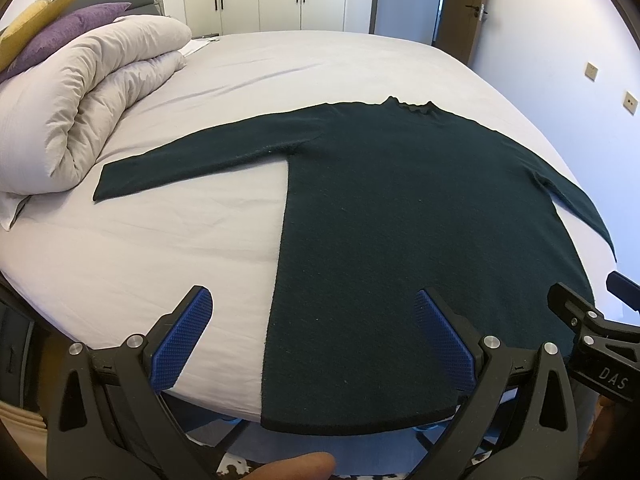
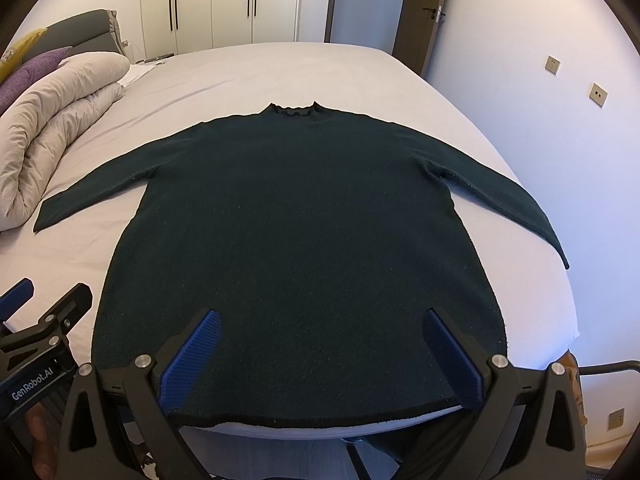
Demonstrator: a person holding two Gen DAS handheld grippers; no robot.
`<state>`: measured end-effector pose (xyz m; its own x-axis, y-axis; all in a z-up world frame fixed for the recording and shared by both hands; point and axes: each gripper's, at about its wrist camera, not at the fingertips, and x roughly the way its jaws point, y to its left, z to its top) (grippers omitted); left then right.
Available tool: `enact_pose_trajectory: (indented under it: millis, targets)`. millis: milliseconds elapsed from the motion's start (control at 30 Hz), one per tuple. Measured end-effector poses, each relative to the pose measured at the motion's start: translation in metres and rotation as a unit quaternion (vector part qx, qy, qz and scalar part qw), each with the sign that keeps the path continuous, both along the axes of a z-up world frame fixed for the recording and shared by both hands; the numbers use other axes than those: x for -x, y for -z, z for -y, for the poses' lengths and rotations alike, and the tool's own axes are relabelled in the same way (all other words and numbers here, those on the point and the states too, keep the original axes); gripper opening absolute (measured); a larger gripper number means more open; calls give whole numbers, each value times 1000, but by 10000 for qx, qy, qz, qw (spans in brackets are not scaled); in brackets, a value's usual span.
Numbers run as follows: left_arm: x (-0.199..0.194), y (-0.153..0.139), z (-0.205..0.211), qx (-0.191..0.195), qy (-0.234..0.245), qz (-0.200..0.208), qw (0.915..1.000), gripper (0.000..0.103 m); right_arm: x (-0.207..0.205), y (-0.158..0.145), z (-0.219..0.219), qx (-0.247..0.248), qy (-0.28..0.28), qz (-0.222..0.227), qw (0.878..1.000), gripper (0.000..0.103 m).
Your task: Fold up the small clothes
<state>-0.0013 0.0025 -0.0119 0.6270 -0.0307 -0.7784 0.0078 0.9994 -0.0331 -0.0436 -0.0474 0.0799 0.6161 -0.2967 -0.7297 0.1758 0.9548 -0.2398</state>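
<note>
dark green sweater [image 2: 304, 240] flat on bed [image 2: 260, 76], sleeves spread, hem at near edge. soft limp knit, likely light, will sag and drape; pinch a sleeve cuff or shoulder seam, not mid-body. left gripper [image 1: 312, 340] and right gripper [image 2: 320, 356] hover at hem, jaws apart, empty. readable: "das", "genrobot.ai" on gripper bodies.

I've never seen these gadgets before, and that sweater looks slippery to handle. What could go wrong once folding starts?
The dark sweater has its hem right at the near edge of the bed, so a tug toward the person could drag it off. The right sleeve also reaches close to the bed's side edge and might slip over. Both the left gripper and right gripper are open, holding nothing yet.
</note>
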Motion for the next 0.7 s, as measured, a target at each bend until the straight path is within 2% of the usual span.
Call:
enact_pose_trajectory:
  millis: [700]
  targets:
    - [-4,6,-13,213,-133,-20,9997,103,-3,8,-4,39,-5,-88,10000,103]
